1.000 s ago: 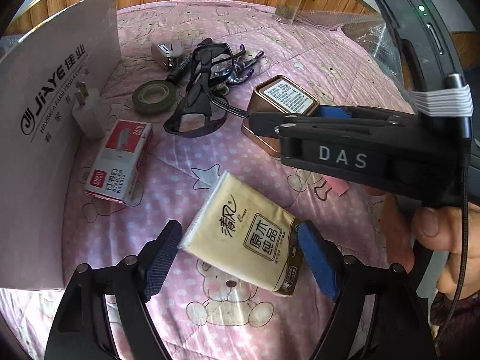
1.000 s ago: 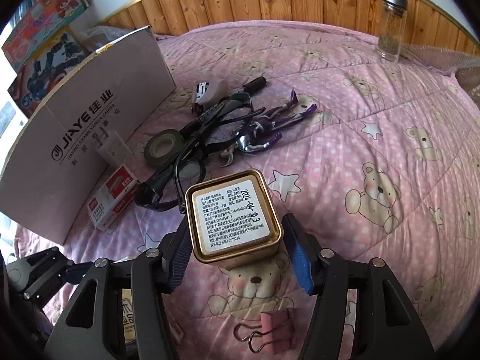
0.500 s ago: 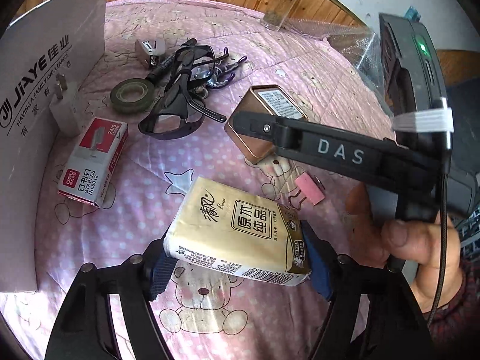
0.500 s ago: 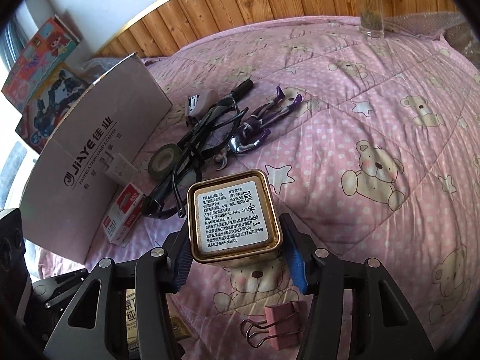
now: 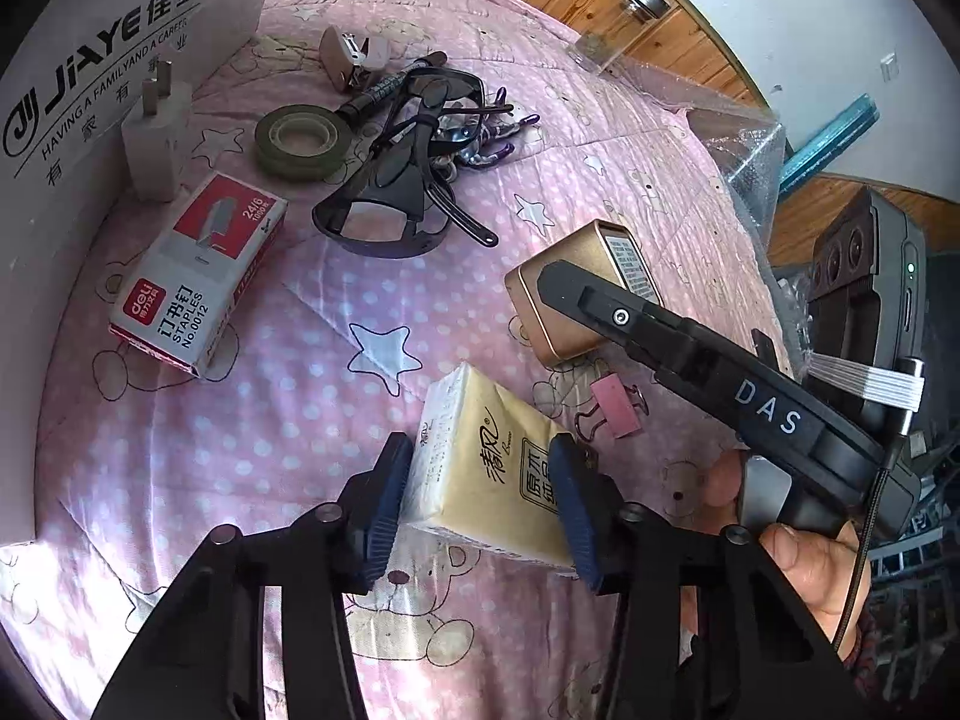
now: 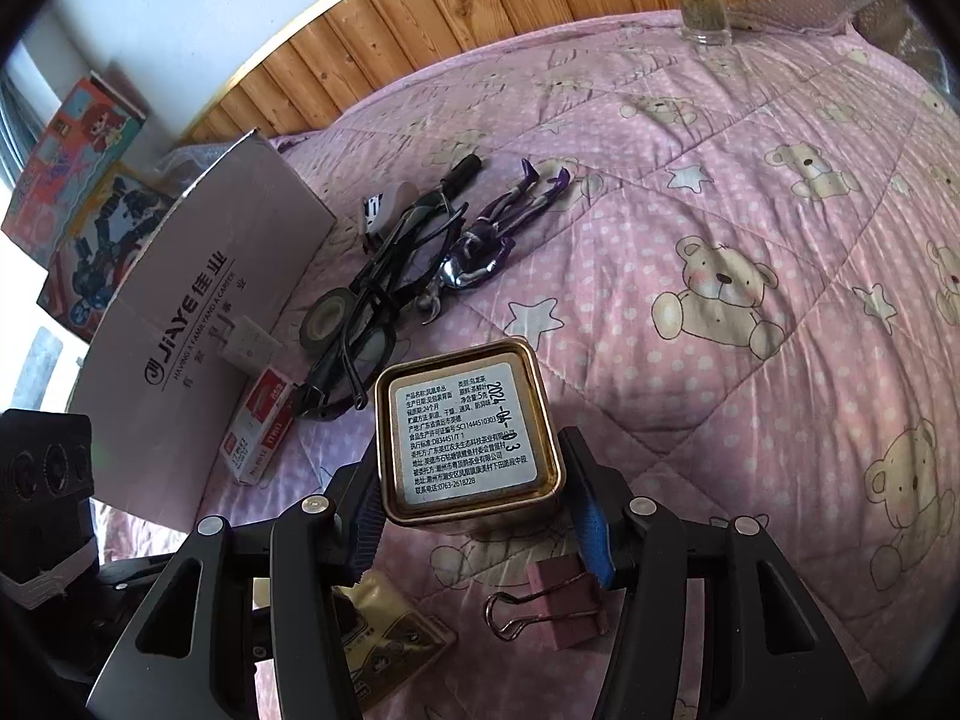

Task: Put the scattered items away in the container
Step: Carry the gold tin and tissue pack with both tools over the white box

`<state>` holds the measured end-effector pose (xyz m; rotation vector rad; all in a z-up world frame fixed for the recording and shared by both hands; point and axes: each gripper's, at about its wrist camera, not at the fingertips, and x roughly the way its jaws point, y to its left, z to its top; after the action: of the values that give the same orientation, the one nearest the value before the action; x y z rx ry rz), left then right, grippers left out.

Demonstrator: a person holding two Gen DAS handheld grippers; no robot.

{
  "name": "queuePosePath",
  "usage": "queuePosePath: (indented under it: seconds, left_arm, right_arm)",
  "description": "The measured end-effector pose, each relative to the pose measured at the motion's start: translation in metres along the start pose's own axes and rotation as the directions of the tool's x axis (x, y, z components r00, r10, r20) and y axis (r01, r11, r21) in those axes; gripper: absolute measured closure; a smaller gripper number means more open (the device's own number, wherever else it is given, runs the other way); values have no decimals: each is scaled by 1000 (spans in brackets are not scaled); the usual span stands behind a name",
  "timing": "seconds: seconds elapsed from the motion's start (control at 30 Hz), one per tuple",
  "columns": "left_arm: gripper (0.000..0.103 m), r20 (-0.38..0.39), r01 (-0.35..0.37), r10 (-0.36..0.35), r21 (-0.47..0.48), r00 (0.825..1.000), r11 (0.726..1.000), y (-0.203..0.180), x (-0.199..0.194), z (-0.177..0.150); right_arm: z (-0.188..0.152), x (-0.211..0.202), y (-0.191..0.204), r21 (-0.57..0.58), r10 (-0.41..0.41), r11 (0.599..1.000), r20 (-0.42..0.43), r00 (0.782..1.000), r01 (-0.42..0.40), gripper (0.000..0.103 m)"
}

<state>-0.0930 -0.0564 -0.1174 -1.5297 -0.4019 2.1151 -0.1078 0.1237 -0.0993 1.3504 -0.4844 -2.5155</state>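
My left gripper (image 5: pixel 480 480) is shut on a yellow tissue pack (image 5: pixel 480 456), held just above the pink quilt (image 5: pixel 288 396). My right gripper (image 6: pixel 477 510) is shut on a gold square tin (image 6: pixel 462 426) with a white label facing up; the tin (image 5: pixel 558 294) also shows in the left wrist view behind the right gripper's finger. The open cardboard box (image 5: pixel 72 60) printed "JIAYE" stands at the left, its wall (image 6: pixel 198 324) left of the tin. The tissue pack (image 6: pixel 390 630) peeks out below the right gripper.
Lying on the quilt are a staples box (image 5: pixel 192 276), white charger plug (image 5: pixel 153 144), tape roll (image 5: pixel 297 141), black glasses (image 5: pixel 396 180), stapler (image 5: pixel 348 57), purple figure (image 6: pixel 504 222) and pink binder clip (image 6: pixel 558 600). A glass jar (image 6: pixel 702 6) stands far back. A hand (image 5: pixel 810 570) holds the right gripper.
My left gripper closed on the tissue pack and lifted it off the quilt, turning it end-on. The right gripper kept its hold on the tin and raised it slightly.
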Motion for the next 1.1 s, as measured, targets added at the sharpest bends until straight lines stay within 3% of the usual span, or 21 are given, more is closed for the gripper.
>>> queuePosePath:
  seconds: [0.2, 0.37, 0.53, 0.67, 0.87, 1.1]
  left_arm:
    - [71, 45, -34, 30, 88, 999, 996, -19, -16, -3]
    - [75, 70, -53, 42, 161, 997, 985, -39, -24, -7]
    - [75, 37, -56, 48, 261, 998, 964, -65, -8, -20]
    - [79, 53, -101, 89, 315, 995, 944, -79, 10, -28]
    - [80, 85, -132, 109, 336, 990, 933, -88, -2, -29]
    - [80, 148, -160, 120, 302, 982, 940, -80, -43, -30]
  right_arm:
    - [-7, -18, 0, 30, -10, 1000, 27, 1000, 10, 47]
    - [-19, -36, -2, 48, -48, 998, 57, 997, 46, 47]
    - [-32, -57, -21, 110, -88, 991, 100, 991, 77, 48]
    - [-36, -72, -31, 131, -105, 987, 110, 988, 90, 48]
    - [-36, -91, -16, 96, -88, 993, 135, 987, 76, 48]
    - [-40, -115, 17, 53, -57, 997, 162, 985, 48, 48]
